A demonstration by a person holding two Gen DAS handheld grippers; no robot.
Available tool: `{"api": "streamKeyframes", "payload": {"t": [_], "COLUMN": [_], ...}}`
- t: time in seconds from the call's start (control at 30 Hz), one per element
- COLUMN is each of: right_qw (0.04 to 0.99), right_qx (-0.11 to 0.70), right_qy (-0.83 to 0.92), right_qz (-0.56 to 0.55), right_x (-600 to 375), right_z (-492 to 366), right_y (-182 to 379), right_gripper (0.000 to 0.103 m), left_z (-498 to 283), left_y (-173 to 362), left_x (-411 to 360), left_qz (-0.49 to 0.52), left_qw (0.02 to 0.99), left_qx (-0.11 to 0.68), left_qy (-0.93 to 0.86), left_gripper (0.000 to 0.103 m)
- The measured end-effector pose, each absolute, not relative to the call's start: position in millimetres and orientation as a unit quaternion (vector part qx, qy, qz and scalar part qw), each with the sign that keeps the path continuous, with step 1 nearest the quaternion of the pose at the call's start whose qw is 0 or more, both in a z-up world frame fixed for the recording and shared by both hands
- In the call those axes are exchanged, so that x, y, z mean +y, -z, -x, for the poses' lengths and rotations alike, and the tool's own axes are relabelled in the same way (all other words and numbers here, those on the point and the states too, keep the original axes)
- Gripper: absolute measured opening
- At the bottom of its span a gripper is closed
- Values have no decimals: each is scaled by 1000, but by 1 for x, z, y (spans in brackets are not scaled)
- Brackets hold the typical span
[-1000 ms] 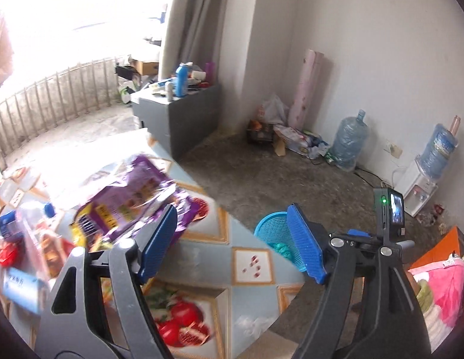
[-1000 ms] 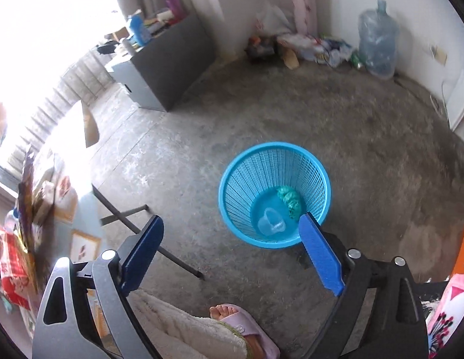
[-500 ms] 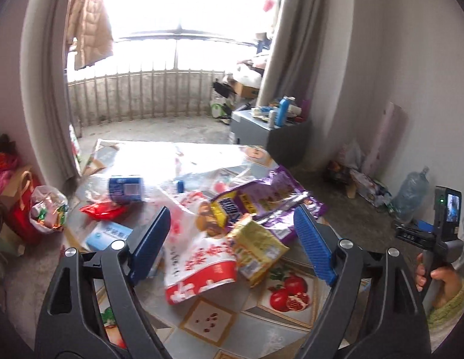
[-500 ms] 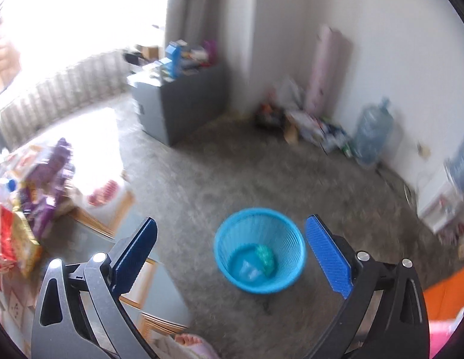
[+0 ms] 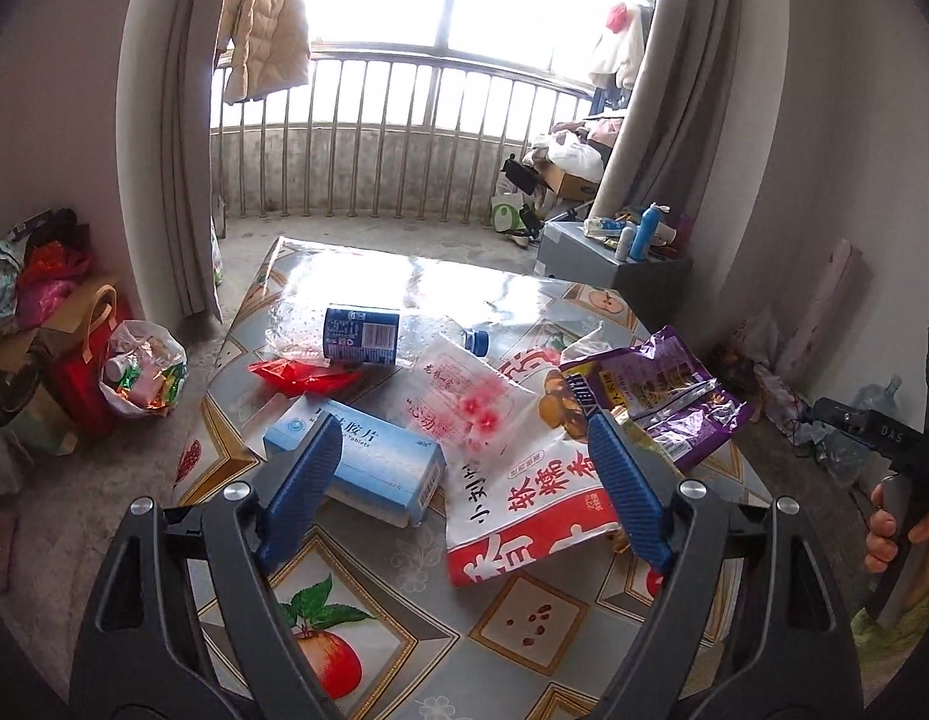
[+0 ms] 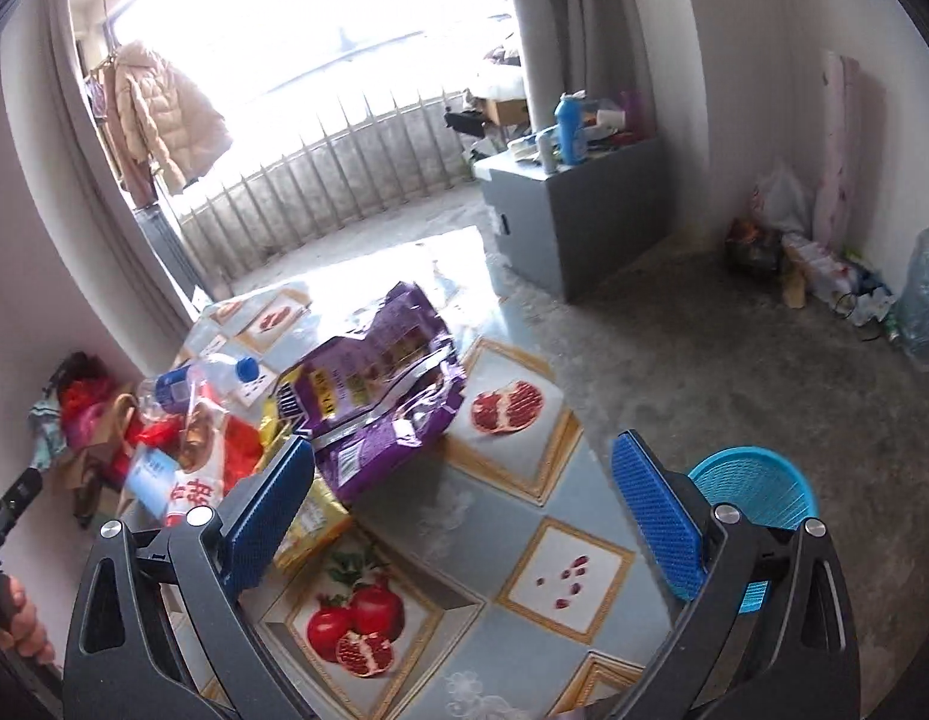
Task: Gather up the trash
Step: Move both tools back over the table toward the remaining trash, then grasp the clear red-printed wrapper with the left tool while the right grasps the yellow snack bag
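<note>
My left fingers [image 5: 458, 480] stand spread over the bench [image 5: 524, 630], having just widened, nothing pinched between them; my right fingers [image 6: 464, 516] are spread too, just opened further, with only bare bench [image 6: 512, 540] between them. Near my left-hand left finger lies a pale blue box [image 5: 368, 462], partly hidden behind that finger; between my left fingers and reaching toward the right one lies a white and red bag [image 5: 518, 480], its near end close to the bench's fruit-printed cloth; beyond the right finger a purple bag [image 5: 662, 402] rests crumpled, partly over the white and red one. Farther off lies a clear bottle [image 5: 368, 330] on its side with a blue label and blue cap; a red wrapper [image 5: 302, 375] lies against its near side. In the right view the purple bag [image 6: 374, 402] lies just beyond my right-hand left finger, a yellow packet [image 6: 314, 522] peeking out beside that finger; the bottle [image 6: 194, 381] and red wrapper sit farther left. To the right of my right-hand right finger, down on the floor, stands a blue basket [image 6: 758, 486], partly hidden by that finger; beyond the bench stand a grey cabinet [image 6: 578, 216], the balcony railing [image 5: 392, 144], and a hanging coat [image 5: 266, 18].
</note>
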State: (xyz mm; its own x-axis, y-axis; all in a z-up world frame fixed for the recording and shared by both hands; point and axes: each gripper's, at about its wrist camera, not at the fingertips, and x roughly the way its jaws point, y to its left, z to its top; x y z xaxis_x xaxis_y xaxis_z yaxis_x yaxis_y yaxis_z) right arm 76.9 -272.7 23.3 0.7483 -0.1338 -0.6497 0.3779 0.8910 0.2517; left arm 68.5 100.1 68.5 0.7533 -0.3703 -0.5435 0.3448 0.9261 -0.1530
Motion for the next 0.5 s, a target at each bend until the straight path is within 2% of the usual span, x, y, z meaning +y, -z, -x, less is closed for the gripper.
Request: {"api": "streamKeyframes", "payload": {"t": [0.17,0.5], "right_qw": [909,893], "right_qx": [349,382], "right_qy": [100,32], "right_qz": [-206,-237], "right_x": [-254,-229], "right_z": [-89,-124], "right_y": [-10,7], "right_gripper": [96,74], "left_z": [-84,-148], "left_y": [-51,-41], "left_x": [101,81], "left_qz": [23,83], "left_qw": [928,890], "left_qx": [316,374], "left_qy": [196,245], "left_gripper": [71,61]}}
